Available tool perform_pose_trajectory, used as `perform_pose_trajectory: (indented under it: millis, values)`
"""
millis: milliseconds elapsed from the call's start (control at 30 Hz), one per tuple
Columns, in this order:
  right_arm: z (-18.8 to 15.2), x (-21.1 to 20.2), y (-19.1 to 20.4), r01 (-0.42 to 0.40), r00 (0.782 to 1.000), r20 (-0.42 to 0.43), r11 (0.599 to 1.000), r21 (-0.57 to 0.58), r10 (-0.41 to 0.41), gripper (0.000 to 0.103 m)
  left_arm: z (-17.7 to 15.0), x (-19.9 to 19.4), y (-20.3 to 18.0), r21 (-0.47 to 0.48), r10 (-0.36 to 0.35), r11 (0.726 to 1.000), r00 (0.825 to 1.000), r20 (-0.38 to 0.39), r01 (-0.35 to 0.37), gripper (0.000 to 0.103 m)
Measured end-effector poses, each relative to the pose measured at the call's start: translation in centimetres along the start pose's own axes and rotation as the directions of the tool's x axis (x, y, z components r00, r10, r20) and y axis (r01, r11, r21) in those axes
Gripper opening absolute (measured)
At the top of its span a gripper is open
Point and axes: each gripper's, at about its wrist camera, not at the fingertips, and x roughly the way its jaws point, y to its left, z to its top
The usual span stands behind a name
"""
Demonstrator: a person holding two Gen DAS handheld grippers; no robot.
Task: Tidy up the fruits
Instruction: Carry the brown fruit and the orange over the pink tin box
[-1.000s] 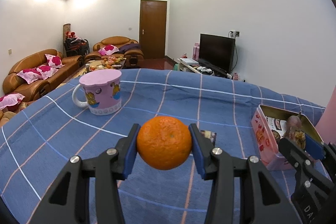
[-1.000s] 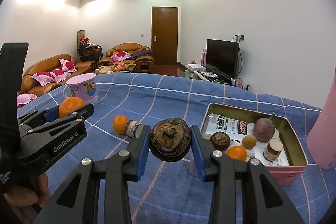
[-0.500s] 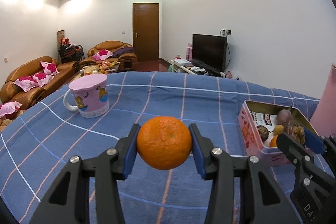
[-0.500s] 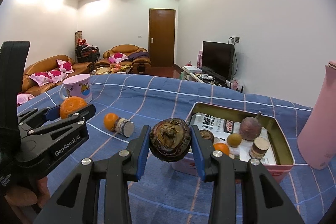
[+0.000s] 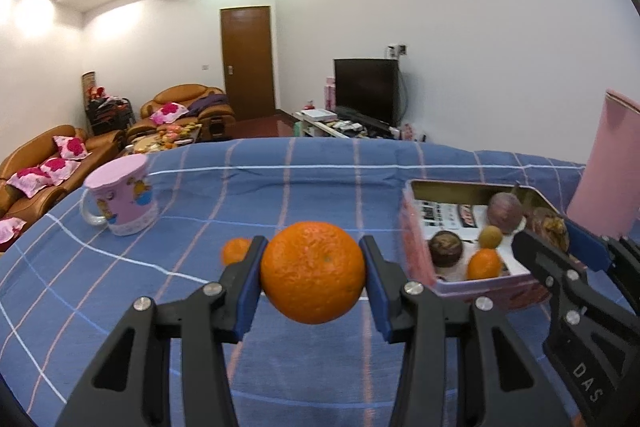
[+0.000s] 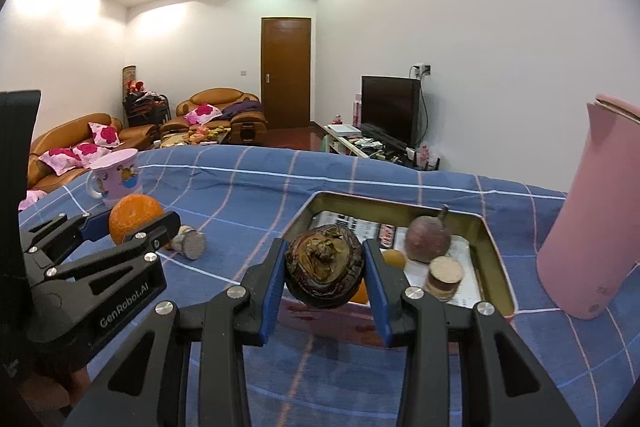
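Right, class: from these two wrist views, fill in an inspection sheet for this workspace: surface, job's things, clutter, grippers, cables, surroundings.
Surface: blue checked cloth, slightly rumpled.
Job's things: open tin holding several fruits and a small round jar; large orange and dark wrinkled fruit held above the cloth; small orange loose on the cloth.
Clutter: pink mug; tall pink flask; a second small jar lying on its side.
Grippers: left gripper shut on the large orange; right gripper shut on the dark wrinkled fruit.
Cables: one hanging behind the television.
Surroundings: sofas, closed door.
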Motion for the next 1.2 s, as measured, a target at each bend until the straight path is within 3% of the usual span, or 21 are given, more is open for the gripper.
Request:
perform_pose_trajectory:
  millis: [433,900,1200]
  values:
    - [0.1,0.7,-5.1,0.102,0.995,-0.003,0.994,0.05,-0.102,0.04,1.1,2.0,-6.3,0.074,-0.075,0.994,0.996,-0.039,0.078,0.048]
    - [0.8,2.6,-9.9,0.233,0.972,-0.012,0.968,0.09,-0.233,0.04,2.3,4.8,-10.4,0.072,-0.122,0.989,0.989,-0.082,0.129,0.048]
    - [1.2,3.6,-11.5,0.268,0.963,-0.048,0.955,0.128,-0.264,0.04,3.0,7.7,-12.7,0.083,-0.159,0.981,0.974,-0.163,0.174,0.048]
